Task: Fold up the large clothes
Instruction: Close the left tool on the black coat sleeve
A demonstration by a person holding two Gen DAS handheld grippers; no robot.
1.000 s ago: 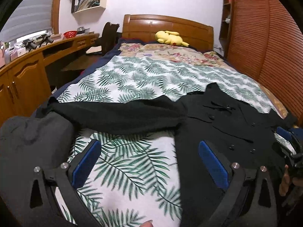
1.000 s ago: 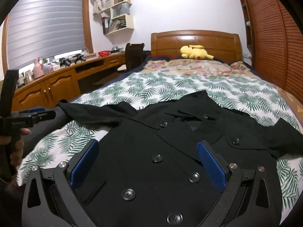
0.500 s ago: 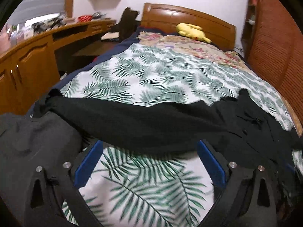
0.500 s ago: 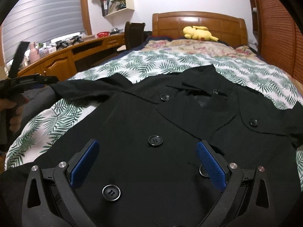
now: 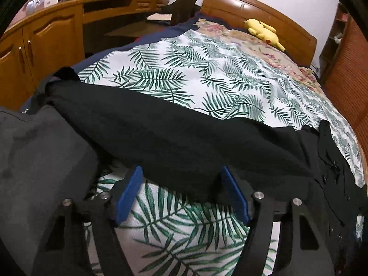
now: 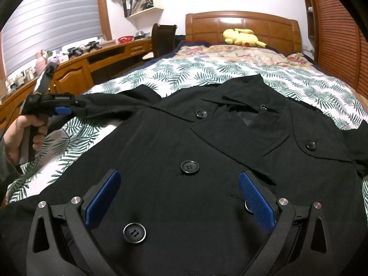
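Observation:
A black double-breasted coat (image 6: 207, 151) lies face up on the leaf-print bedspread (image 6: 207, 73), collar toward the headboard. Its left sleeve (image 5: 172, 138) stretches across the bed in the left wrist view. My left gripper (image 5: 181, 188) is open, its blue pads (image 5: 128, 193) on either side of the sleeve's lower edge; it also shows in the right wrist view (image 6: 62, 108) at the sleeve. My right gripper (image 6: 177, 195) is open and empty just above the coat's front, between the buttons (image 6: 189, 167).
A grey garment (image 5: 34, 172) bunches at the bed's left corner. A yellow plush toy (image 6: 241, 37) lies by the wooden headboard (image 6: 241, 25). A wooden desk (image 5: 46, 30) runs along the left; a slatted wardrobe (image 6: 340, 34) stands on the right.
My left gripper has moved forward and down onto the sleeve and its jaws have narrowed around the sleeve's edge. My right gripper has dropped closer over the coat's front.

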